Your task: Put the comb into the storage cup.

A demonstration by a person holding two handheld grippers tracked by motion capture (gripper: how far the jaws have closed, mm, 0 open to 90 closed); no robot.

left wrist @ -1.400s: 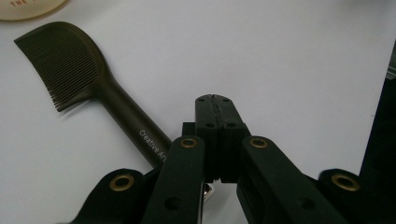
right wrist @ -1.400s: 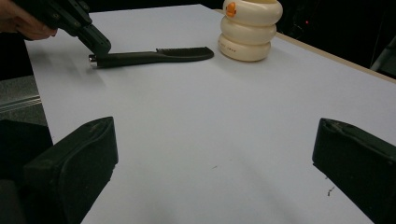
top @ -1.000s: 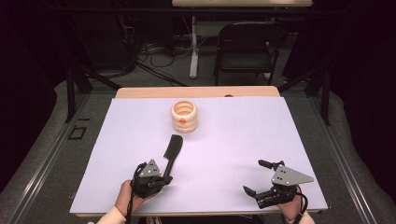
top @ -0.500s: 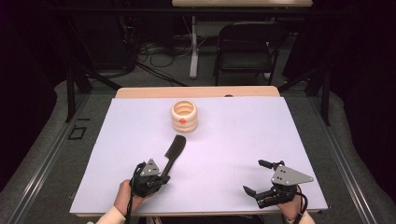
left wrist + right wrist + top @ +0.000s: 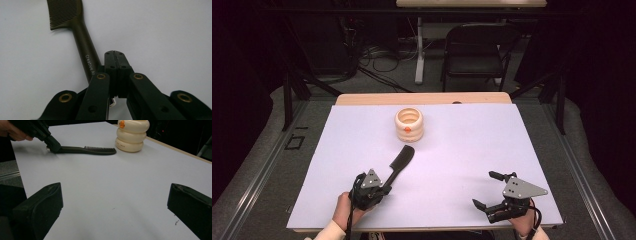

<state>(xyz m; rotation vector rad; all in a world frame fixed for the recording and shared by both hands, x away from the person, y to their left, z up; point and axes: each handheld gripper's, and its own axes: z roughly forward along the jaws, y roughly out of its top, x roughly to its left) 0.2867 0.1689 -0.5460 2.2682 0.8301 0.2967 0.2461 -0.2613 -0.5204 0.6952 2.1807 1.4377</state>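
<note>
1. Near the front left of the table [image 5: 532, 150], the comb [image 5: 401, 161] lies flat on the white cover, teeth end pointing toward the cream ringed holder [image 5: 409, 125], well apart from it.
2. Left gripper [image 5: 384, 187]: jaws pressed together, pinching the comb's handle end. The left gripper view shows the handle [image 5: 86, 53] running out from beside the closed jaws, teeth at the far end.
3. Right gripper [image 5: 486, 191]: jaws spread wide, nothing between them, resting near the front right edge.
4. Handling, as judged: comb looks like light, stiff plastic, smooth and somewhat slippery. Thin handle gives little to grip, so it may pivot or droop if taken at the very tip. Best hold is mid-handle, across the narrow sides. Teeth are fine and could bend; keep off them.
5. Surface: smooth white sheet over a wooden top, flat, no clutter; a low-lying comb is hard to get under.
6. Room: dark, a folding chair [image 5: 474, 50] and cables on the floor beyond the table.
</note>
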